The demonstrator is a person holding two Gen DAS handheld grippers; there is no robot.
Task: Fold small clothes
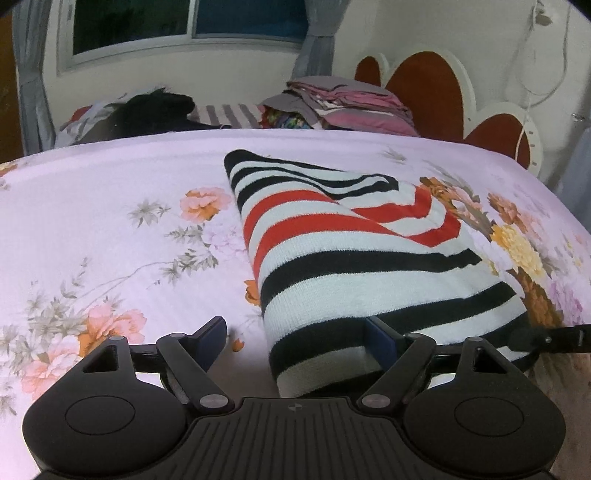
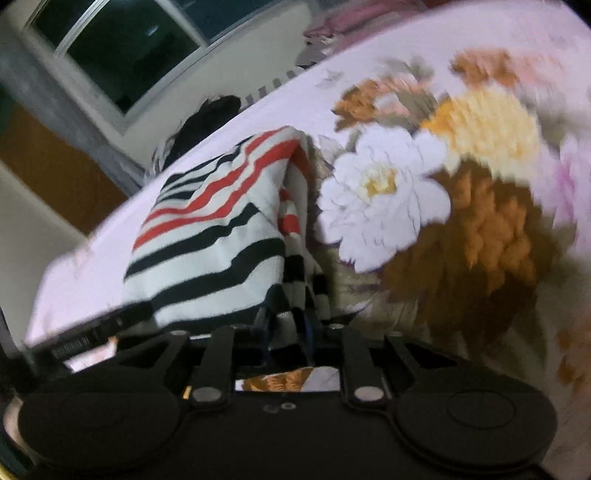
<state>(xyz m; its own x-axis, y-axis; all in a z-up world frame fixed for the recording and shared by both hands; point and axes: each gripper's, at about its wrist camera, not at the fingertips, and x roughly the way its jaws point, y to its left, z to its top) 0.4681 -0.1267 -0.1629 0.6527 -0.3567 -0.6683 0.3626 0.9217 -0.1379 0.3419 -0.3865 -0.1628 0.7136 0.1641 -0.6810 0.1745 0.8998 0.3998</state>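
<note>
A white knit sweater [image 1: 354,258] with black and red stripes lies folded on the pink floral bedsheet [image 1: 110,206]. In the left wrist view my left gripper [image 1: 295,338] stands open at the sweater's near edge. Its near left corner lies between the fingers; the left finger [image 1: 212,332] is clear of the cloth. In the right wrist view my right gripper [image 2: 288,325] is shut on the bunched near hem of the sweater [image 2: 221,229], which rises slightly from the sheet [image 2: 480,184]. Part of the right gripper [image 1: 546,338] shows at the sweater's near right corner.
A stack of folded pink and grey clothes [image 1: 347,103] and a black garment [image 1: 155,110] lie at the far side of the bed. A red and white headboard [image 1: 424,85] stands at the back right, a window [image 1: 184,22] behind.
</note>
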